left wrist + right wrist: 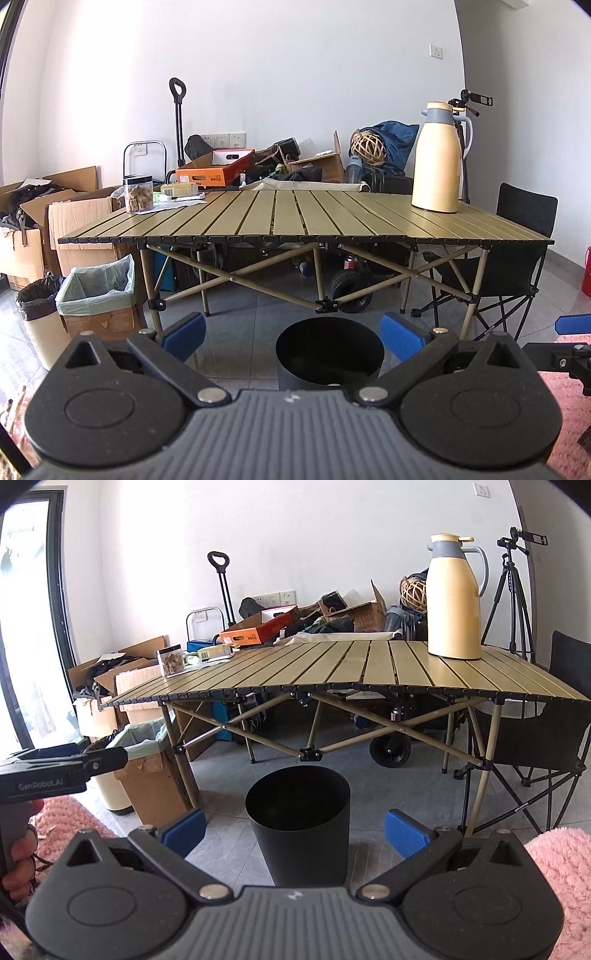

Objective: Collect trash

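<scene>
A black round trash bin (328, 350) stands on the grey tile floor in front of the folding table, and it also shows in the right wrist view (298, 819). My left gripper (293, 336) is open and empty, held above and behind the bin. My right gripper (295, 830) is open and empty, also behind the bin. On the slatted table's (295, 214) far left corner lie a clear jar of snacks (139, 193), a small packet and paper scraps (177, 195). The same corner shows in the right wrist view (199, 657).
A cream thermos jug (439, 158) stands on the table's right side. A lined cardboard box bin (99, 291) and a cream bin with black liner (40, 317) stand left of the table. A black folding chair (517, 258) is right. Pink rugs (561, 867) lie near me.
</scene>
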Demonstrator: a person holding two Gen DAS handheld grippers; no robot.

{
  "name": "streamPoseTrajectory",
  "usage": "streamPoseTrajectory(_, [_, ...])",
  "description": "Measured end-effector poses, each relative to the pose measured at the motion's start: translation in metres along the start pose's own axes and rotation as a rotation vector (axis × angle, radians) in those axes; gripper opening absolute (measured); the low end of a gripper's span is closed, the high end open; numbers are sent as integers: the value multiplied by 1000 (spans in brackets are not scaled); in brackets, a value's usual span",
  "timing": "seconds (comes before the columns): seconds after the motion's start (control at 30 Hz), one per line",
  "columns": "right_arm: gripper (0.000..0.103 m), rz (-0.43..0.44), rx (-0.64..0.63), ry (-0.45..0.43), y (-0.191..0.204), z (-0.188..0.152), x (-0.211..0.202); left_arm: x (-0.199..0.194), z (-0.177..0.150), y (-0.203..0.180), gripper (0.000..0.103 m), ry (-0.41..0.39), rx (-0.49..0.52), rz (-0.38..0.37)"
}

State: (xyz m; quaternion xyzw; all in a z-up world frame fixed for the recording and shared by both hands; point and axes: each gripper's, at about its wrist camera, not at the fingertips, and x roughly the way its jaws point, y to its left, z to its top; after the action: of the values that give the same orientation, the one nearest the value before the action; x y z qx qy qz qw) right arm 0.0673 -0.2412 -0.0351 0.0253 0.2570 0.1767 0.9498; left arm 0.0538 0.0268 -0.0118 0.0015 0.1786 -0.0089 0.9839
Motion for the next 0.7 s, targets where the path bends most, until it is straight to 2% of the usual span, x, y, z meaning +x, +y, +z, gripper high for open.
streamPoseTrajectory(0.7, [103,0,-3,5,2,-1,0,0,0,-1,103,2,4,3])
